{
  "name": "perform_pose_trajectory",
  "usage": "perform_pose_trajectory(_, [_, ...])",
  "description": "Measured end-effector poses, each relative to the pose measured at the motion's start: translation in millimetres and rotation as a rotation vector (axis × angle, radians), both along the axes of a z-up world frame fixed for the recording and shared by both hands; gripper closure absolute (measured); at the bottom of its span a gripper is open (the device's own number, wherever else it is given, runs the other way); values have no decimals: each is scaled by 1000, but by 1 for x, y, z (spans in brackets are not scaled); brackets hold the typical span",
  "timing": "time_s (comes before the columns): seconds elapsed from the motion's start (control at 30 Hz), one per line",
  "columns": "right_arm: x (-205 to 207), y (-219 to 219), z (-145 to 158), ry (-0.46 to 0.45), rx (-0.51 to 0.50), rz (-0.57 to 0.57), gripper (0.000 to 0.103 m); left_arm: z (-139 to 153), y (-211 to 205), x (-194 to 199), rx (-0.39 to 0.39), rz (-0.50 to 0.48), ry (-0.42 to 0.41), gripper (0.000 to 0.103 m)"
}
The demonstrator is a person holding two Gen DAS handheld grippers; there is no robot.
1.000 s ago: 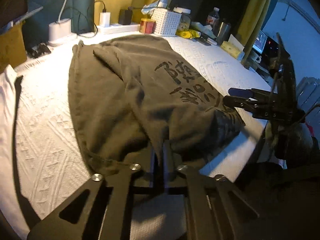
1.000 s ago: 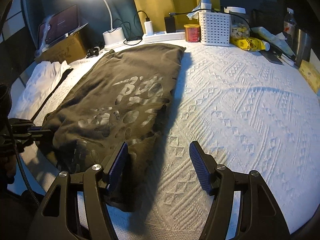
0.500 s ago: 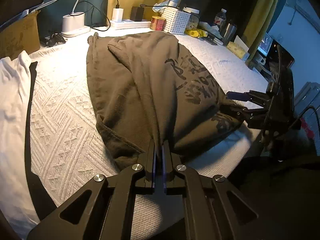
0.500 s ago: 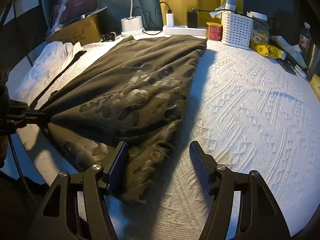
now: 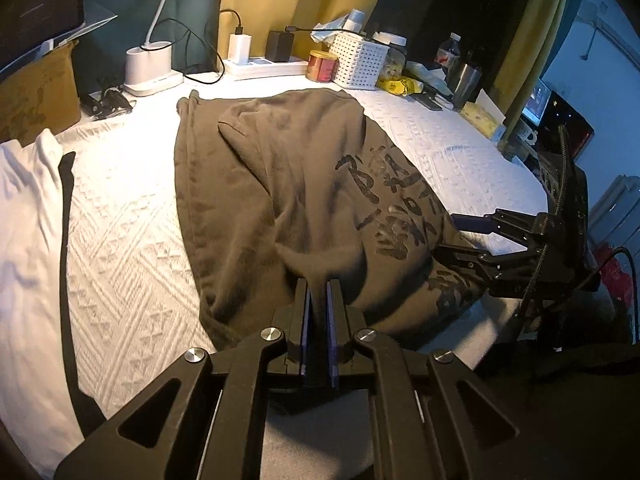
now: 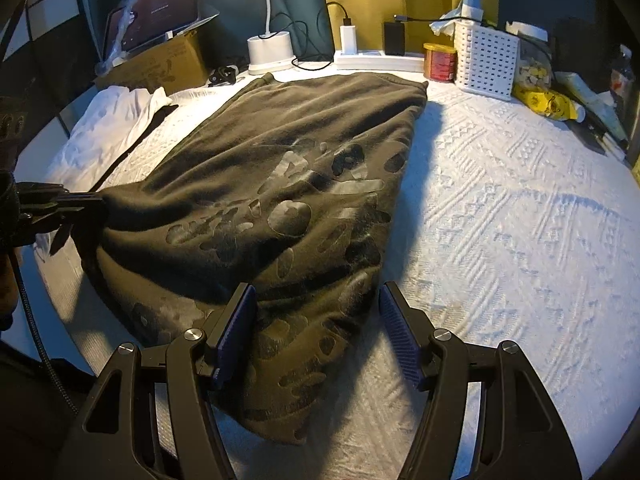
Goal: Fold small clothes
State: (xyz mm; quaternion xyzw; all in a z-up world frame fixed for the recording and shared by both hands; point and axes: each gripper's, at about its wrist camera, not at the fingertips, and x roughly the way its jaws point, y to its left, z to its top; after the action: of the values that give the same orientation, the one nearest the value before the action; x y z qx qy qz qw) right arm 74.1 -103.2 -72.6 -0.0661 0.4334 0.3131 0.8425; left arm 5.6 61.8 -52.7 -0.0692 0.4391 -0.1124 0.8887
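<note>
A dark olive shirt (image 5: pixel 280 184) with a black print lies lengthways on the white bedspread (image 6: pixel 500 200). My left gripper (image 5: pixel 318 284) pinches a fold of its near hem, and the cloth runs up tight between the pads. Its jaws are opening slightly with the fabric still between them. In the right wrist view the left gripper (image 6: pixel 80 200) holds the shirt (image 6: pixel 280 184) at its left corner, raised off the bed. My right gripper (image 6: pixel 316 300) stands open over the shirt's near right corner, with cloth between its fingers but not pressed. The left wrist view shows the right gripper (image 5: pixel 448 236) at the shirt's right edge.
A white garment (image 5: pixel 24 208) lies at the left of the bed. Along the far edge stand a cardboard box (image 5: pixel 36 92), a lamp base (image 5: pixel 150 66), a power strip with chargers (image 5: pixel 260 66), a red tin (image 5: pixel 322 66) and a white basket (image 5: pixel 360 60).
The left gripper has drawn back and up with the hem, which lifts the shirt's near left corner. The right gripper has slid left, so the shirt's corner now lies between its fingers.
</note>
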Motion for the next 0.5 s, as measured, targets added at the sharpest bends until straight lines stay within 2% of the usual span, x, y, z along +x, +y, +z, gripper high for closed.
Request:
perform_pose_trajectory(0.07, [1, 4, 0, -1, 0, 9, 36, -3, -1, 5, 8, 0, 12, 87])
perform_pose_trajectory(0.1, [2, 5, 1, -1, 1, 12, 36, -5, -1, 7, 2, 1, 15, 73])
perform_pose_trajectory(0.13, [4, 6, 1, 0, 1, 14, 36, -6, -1, 8, -9, 2, 16, 68])
perform_pose_trajectory(0.17, [5, 7, 0, 2, 1, 15, 36, -7, 0, 10, -21, 2, 18, 68])
perform_pose_trajectory(0.2, [6, 8, 1, 3, 2, 17, 36, -8, -1, 11, -29, -2, 15, 68])
perform_pose_trajectory(0.23, [7, 9, 0, 4, 2, 18, 36, -8, -1, 11, -28, -7, 8, 79])
perform_pose_trajectory(0.27, [8, 9, 1, 4, 1, 19, 36, -9, -2, 12, -10, -8, 8, 96])
perform_pose_trajectory(0.3, [9, 9, 1, 4, 2, 20, 36, -9, -1, 11, 6, -3, 11, 103])
perform_pose_trajectory(0.5, [13, 13, 2, -5, 7, 16, 36, 0, 11, 1, 25, 53, -17, 103])
